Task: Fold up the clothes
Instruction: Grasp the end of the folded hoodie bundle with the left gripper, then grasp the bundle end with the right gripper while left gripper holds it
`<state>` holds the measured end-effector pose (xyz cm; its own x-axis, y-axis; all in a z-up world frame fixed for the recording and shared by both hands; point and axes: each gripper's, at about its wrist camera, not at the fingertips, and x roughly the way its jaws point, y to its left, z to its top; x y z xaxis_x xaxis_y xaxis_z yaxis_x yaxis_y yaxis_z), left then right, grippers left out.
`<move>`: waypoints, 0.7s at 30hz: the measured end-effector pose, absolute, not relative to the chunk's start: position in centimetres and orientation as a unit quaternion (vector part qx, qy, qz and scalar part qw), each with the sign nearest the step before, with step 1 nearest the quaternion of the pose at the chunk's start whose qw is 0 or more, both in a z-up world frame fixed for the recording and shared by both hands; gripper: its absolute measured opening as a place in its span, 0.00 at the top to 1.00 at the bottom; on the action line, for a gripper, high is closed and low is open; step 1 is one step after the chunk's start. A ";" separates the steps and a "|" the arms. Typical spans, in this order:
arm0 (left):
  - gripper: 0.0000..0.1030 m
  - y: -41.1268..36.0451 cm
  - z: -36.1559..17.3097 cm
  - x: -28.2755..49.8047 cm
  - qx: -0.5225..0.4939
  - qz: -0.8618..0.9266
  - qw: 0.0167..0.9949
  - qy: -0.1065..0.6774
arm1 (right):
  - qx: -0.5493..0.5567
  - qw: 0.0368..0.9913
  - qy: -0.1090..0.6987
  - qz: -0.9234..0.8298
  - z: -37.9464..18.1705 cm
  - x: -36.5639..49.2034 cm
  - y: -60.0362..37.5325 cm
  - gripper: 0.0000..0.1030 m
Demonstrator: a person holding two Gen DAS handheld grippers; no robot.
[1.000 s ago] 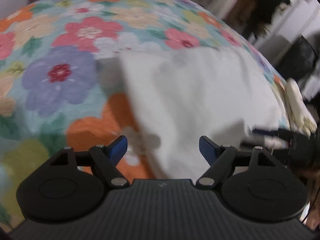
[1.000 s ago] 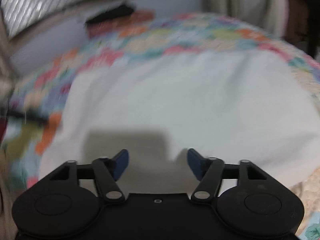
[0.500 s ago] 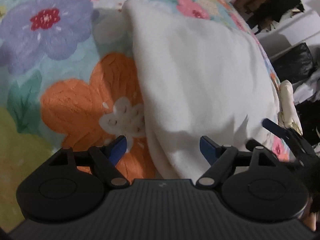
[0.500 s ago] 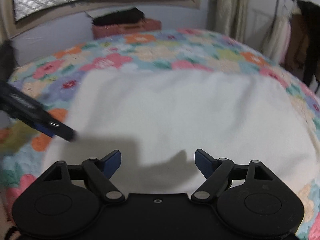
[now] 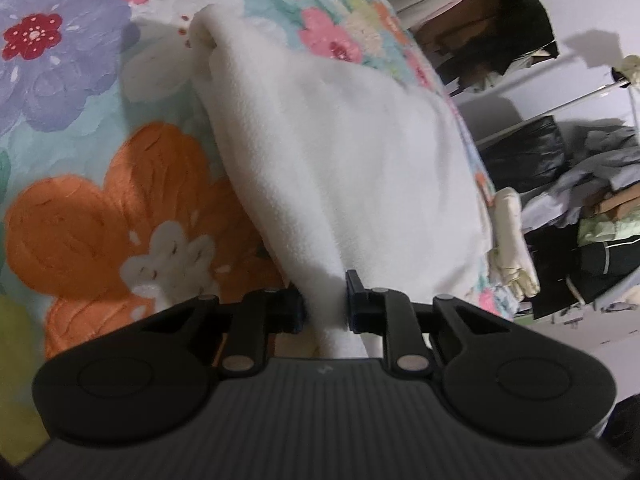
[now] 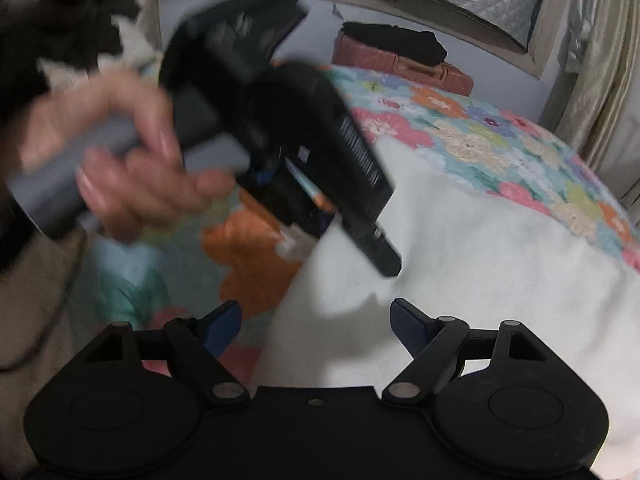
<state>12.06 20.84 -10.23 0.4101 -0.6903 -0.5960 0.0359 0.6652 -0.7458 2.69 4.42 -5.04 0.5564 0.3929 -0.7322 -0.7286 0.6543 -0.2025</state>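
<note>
Garment: white fleece cloth (image 5: pixel 348 168) lies flat on floral bedspread (image 5: pixel 80 208).
Left gripper (image 5: pixel 324 304): jaws closing, near-left corner pinched between them.
Right gripper (image 6: pixel 316 322): released, empty, above near edge.
Technique: pinch both layers fully; lift only when right corner is secured.

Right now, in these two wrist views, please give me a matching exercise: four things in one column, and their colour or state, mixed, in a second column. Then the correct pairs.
Things:
1. left gripper
2. right gripper
3. white cloth
4. suitcase

States:
a. reddish, with black clothing on top
b. jaws closing on a cloth edge
c. lies on the floral bedspread
d. jaws wide, nothing between the pads

Pairs: 1-b, 2-d, 3-c, 4-a
</note>
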 end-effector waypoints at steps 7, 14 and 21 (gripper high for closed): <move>0.82 21.2 -9.7 12.3 -0.351 -0.256 0.764 0.477 | -0.370 0.849 0.276 0.256 -8.5 3.2 7.4 0.29; 0.64 22.1 -6.6 10.9 -0.335 -0.212 0.805 0.443 | -0.323 0.871 0.279 0.245 -5.0 5.7 5.0 0.74; 0.35 24.7 -5.5 11.0 -0.341 -0.115 0.837 0.413 | -0.283 0.891 0.279 0.219 -1.8 6.4 2.1 0.75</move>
<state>11.03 24.74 -5.46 0.6319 -0.4737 -0.6135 -0.0895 0.7416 -0.6648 6.44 2.10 -1.82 0.7485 0.2329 -0.6208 -0.5481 0.7443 -0.3816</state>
